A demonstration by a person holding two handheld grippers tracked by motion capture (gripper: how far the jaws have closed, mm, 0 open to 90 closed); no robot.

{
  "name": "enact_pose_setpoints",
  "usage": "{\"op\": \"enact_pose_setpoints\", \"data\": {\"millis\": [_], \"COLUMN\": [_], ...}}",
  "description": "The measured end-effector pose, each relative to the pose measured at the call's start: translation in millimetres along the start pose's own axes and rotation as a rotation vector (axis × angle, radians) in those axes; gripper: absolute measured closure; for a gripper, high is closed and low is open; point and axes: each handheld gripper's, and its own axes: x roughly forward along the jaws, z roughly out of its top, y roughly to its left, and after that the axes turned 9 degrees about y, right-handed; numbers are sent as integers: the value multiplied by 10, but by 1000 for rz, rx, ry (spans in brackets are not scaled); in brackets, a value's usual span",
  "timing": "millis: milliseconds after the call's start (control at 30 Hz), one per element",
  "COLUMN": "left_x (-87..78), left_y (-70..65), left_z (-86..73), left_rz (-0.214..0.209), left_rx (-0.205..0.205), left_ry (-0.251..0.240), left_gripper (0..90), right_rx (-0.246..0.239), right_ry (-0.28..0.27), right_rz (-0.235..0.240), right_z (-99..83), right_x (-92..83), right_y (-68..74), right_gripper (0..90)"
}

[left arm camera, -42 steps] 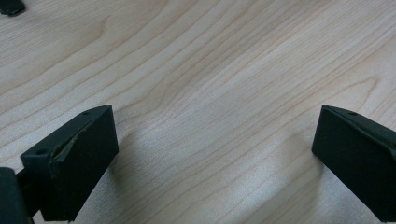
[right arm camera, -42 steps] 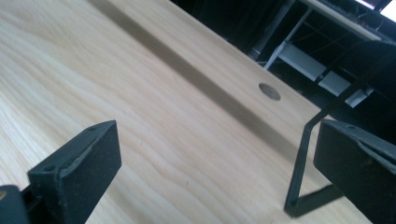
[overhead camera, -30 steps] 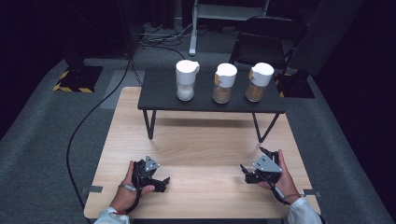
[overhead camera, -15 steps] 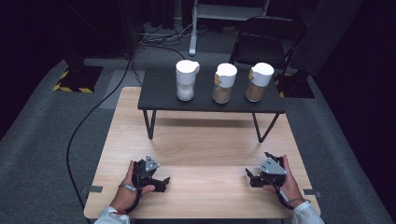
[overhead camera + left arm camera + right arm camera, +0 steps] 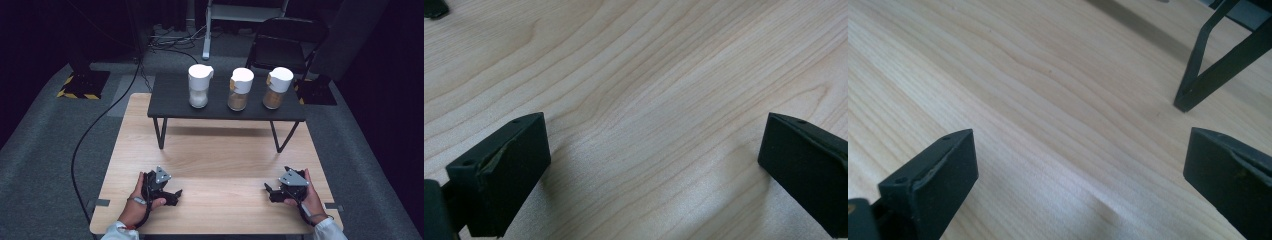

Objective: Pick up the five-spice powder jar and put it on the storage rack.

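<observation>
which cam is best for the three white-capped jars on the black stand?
The high view. All three jars stand in a row on the black stand, caps and contents visible. The right gripper view catches just a stand leg on the wooden table; the left gripper view looks at bare wood between open jaws.
</observation>
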Motion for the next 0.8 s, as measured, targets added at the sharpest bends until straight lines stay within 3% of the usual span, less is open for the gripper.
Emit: {"op": "enact_pose_setpoints", "data": {"millis": [333,667,800], "left_x": [2,1,2], "left_y": [-2,-3,-3], "left_z": [1,1,1], "left_rz": [0,0,0], "left_rx": [-2,-1,-2], "left_ry": [0,0,0], "left_gripper": [0,0,0], "right_rx": [38,157,174], "right_ry": [49,112,120], "right_rz": [56,179,195], "right_z": [-6,20,2], "right_x": [-6,14,14], "right_y": [-99,-353,-408], "right_gripper": [8,2,2]}}
